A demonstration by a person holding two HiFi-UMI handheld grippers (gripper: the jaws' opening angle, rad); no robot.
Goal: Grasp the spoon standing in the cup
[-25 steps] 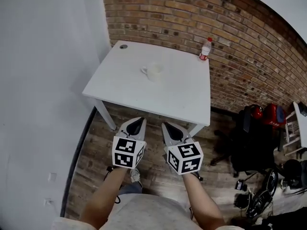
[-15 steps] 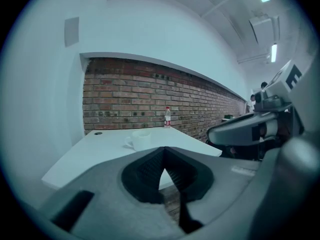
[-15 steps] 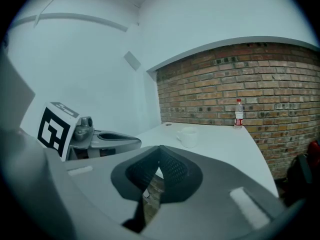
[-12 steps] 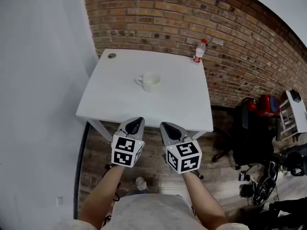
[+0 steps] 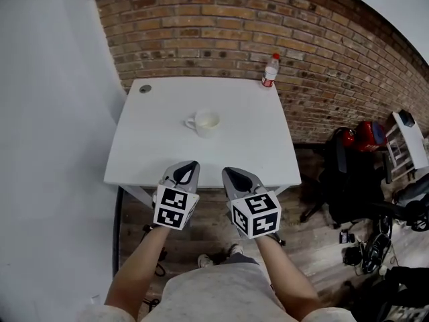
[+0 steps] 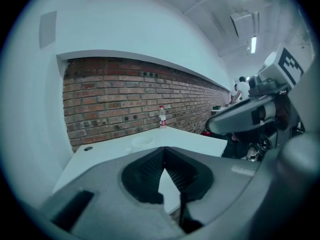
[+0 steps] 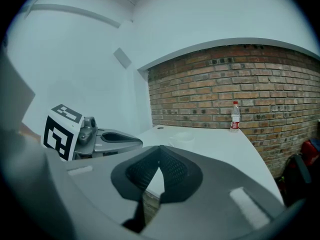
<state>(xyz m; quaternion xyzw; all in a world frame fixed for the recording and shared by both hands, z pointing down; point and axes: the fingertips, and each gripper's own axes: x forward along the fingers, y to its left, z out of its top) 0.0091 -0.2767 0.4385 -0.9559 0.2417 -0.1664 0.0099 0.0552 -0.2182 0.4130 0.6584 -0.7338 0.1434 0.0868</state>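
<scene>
A white cup (image 5: 204, 122) with its handle to the left stands in the middle of the white table (image 5: 255, 146). No spoon shows in it from any view. My left gripper (image 5: 190, 166) and right gripper (image 5: 230, 172) hover side by side at the table's near edge, well short of the cup, both shut with nothing between the jaws. In the left gripper view the cup (image 6: 141, 141) lies far beyond the closed tips (image 6: 163, 149). The right gripper view shows the cup (image 7: 182, 137) ahead of its tips (image 7: 159, 148).
A plastic bottle (image 5: 269, 71) with a red label stands at the table's far right corner against the brick wall (image 5: 221, 32). A round cable hole (image 5: 145, 89) sits in the far left corner. A black chair and bags (image 5: 348, 173) crowd the floor to the right.
The person has stepped toward the table; both grippers went from over the floor to the table's near edge. The jaws stayed shut and the cup has not moved.
</scene>
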